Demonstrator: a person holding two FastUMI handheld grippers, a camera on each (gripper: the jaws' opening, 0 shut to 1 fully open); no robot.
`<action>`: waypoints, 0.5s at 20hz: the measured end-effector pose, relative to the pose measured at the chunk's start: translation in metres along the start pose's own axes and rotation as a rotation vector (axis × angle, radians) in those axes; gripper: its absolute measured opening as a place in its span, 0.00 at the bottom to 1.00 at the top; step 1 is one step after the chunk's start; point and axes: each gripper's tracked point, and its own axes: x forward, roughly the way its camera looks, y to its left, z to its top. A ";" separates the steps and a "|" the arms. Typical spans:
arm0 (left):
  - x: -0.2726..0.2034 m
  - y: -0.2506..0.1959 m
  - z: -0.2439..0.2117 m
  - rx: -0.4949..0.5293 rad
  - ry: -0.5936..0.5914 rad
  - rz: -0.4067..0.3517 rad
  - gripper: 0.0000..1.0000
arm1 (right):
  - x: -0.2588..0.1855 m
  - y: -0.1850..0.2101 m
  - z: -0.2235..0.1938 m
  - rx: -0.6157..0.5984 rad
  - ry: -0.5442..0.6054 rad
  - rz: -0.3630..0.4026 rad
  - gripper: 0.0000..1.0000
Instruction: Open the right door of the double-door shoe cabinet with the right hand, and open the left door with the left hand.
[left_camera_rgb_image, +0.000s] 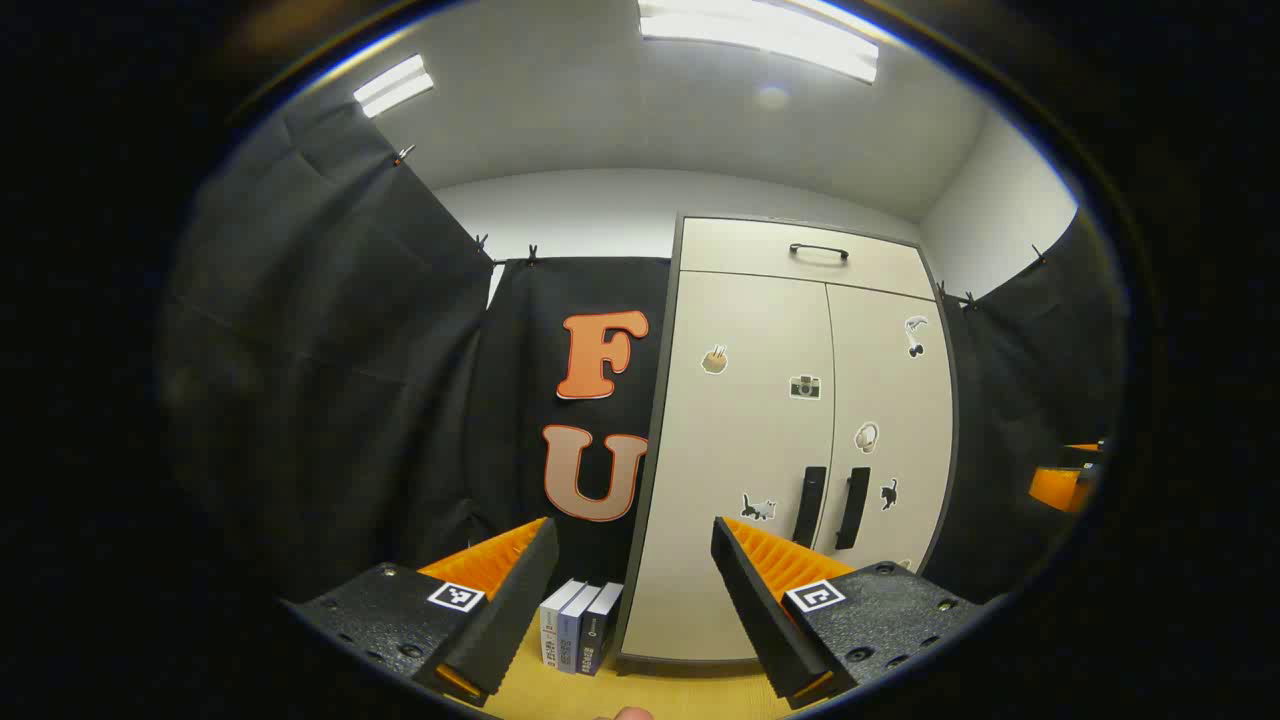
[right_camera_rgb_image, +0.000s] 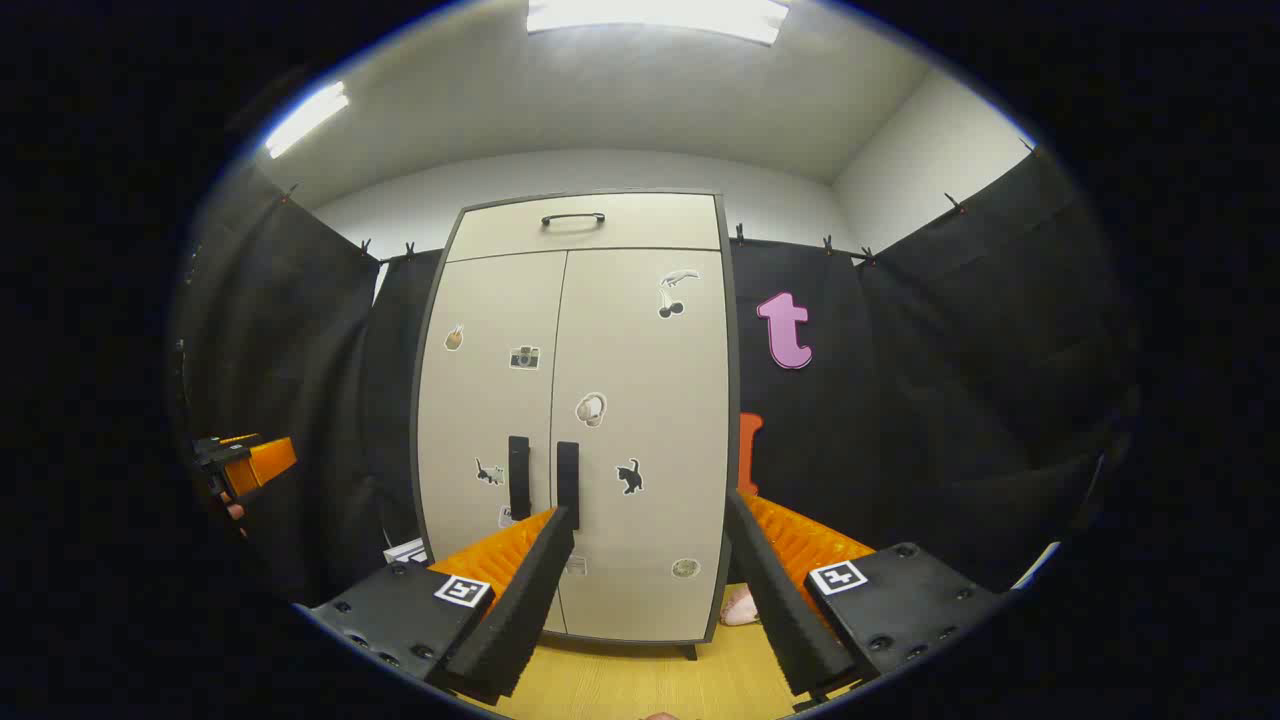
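Note:
The beige double-door shoe cabinet stands upright with both doors closed and stickers on them. Two black vertical handles sit side by side at the centre seam: the left door handle and the right door handle. My left gripper is open, some way in front of the cabinet's left edge, holding nothing. My right gripper is open too, facing the right door from a distance. The left gripper appears far left in the right gripper view, and the right gripper at the far right of the left gripper view.
A top drawer with a black handle sits above the doors. Several books stand on the wooden floor left of the cabinet. A pinkish object lies on the floor at the cabinet's right foot. Black cloth walls surround the booth.

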 end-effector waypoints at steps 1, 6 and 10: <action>-0.001 0.000 0.000 0.001 0.000 0.001 0.94 | -0.001 0.001 0.000 0.000 0.001 0.000 1.00; -0.003 0.002 0.001 0.006 -0.005 0.000 0.94 | 0.001 0.004 -0.002 0.005 0.006 0.008 1.00; -0.002 0.005 0.000 0.010 -0.005 0.007 0.94 | 0.000 0.004 -0.001 0.006 0.003 0.010 1.00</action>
